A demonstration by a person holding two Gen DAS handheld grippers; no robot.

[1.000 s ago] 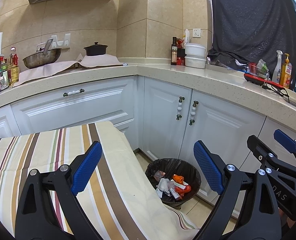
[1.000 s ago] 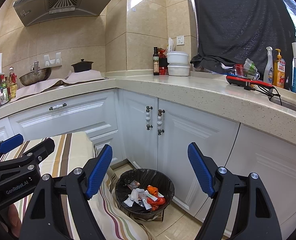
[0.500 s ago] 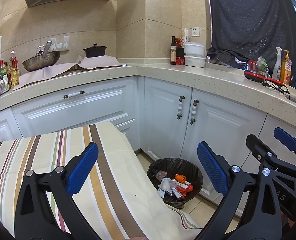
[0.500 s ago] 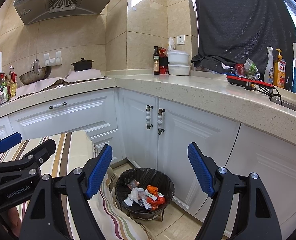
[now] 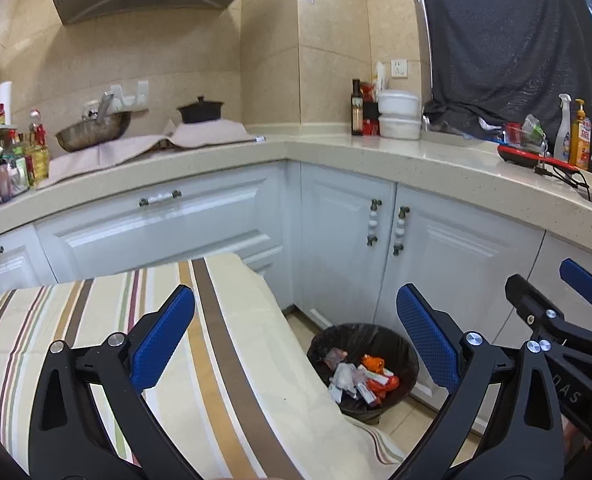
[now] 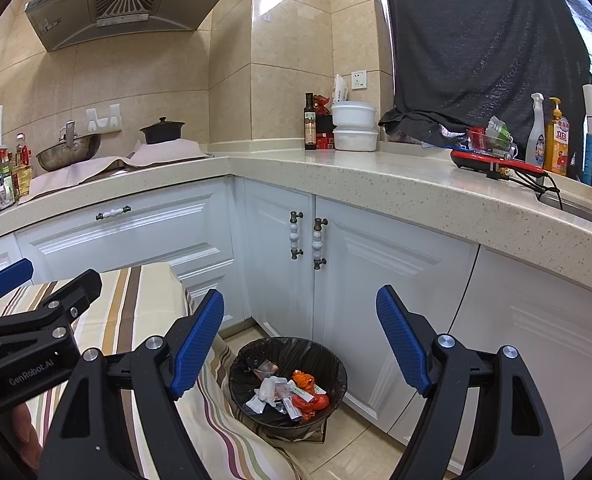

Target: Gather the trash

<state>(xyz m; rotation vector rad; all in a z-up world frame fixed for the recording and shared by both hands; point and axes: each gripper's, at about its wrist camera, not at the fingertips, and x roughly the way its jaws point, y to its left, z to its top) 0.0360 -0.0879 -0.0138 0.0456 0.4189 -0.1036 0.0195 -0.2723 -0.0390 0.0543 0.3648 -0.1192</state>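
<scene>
A black-lined trash bin [image 5: 400,345] [image 6: 255,350] stands on the floor by the white corner cabinets. Inside it lie crumpled white and orange wrappers [image 5: 360,378] [image 6: 291,394]. My left gripper [image 5: 294,292] hovers open over the edge of a striped tablecloth [image 5: 75,320], with nothing between its blue pads. My right gripper [image 6: 300,294] hangs open above the bin, also holding nothing. Each gripper shows at the edge of the other's view, the right gripper [image 5: 552,286] on the right and the left gripper [image 6: 43,280] on the left. I see no loose trash on the cloth.
The cloth-covered table [image 6: 135,300] reaches almost to the bin. An L-shaped counter [image 6: 376,176] carries a wok [image 6: 67,156], a black pot [image 6: 161,130], a dark bottle [image 6: 310,120], white containers [image 6: 354,126], a red appliance [image 6: 492,160] and soap bottles [image 6: 556,142].
The left gripper's jaws have spread a little wider. Both hands stay where they were, and the right gripper looks the same.
</scene>
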